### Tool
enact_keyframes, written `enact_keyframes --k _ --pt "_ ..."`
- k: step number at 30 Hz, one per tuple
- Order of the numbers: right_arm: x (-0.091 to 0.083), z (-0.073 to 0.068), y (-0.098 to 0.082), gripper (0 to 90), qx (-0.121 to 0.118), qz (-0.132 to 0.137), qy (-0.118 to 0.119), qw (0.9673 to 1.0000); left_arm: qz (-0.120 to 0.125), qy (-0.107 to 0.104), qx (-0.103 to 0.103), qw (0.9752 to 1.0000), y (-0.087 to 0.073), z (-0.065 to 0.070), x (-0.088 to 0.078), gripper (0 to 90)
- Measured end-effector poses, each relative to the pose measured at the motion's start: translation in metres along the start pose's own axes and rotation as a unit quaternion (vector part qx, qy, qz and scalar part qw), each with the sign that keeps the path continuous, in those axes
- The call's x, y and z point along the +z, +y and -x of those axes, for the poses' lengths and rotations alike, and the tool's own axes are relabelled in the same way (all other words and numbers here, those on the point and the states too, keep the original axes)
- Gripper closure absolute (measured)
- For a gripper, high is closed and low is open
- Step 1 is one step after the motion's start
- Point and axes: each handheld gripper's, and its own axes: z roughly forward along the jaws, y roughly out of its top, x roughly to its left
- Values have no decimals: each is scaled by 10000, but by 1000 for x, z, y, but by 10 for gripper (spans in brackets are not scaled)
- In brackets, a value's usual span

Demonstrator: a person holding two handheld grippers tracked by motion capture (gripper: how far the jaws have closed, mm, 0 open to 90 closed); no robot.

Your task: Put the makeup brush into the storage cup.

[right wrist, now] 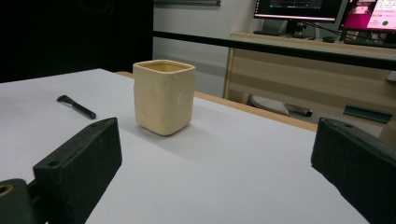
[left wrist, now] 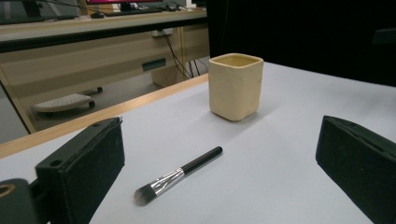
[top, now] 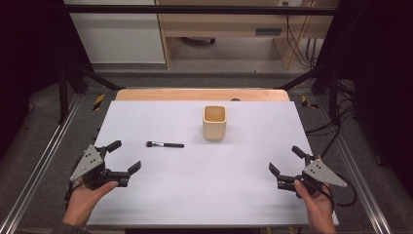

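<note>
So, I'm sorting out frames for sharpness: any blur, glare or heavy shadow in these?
High view: even light on the table, dark surroundings, cup and brush small but clear. Left gripper view: brush and cup sharp, soft shadow beside the cup, near jaws slightly soft. Right gripper view: cup sharp, monitors bright, no glare on the table.

left claw (top: 125,157): jaws wide apart, hand-held low | right claw (top: 283,159): jaws wide apart, hand-held low

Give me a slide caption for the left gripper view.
Open left claw faces a black-handled makeup brush lying flat on the white table, with an upright cream square cup standing beyond it.
</note>
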Motion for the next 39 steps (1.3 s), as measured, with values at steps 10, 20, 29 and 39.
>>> enact_keyframes --k 10,20,29,39 --pt "-1 0 0 20 79 12 21 10000 -686 -214 469 9963 22 9 18 20" --pt "-4 2 2 18 220 168 34 9996 -1288 -357 1005 9859 46 5 50 24" --pt "-4 2 2 18 214 171 76 9996 -1734 -510 1371 9739 53 -5 86 23" --pt "-2 0 2 16 209 166 127 9996 -2049 -680 1746 9607 60 -15 112 25"
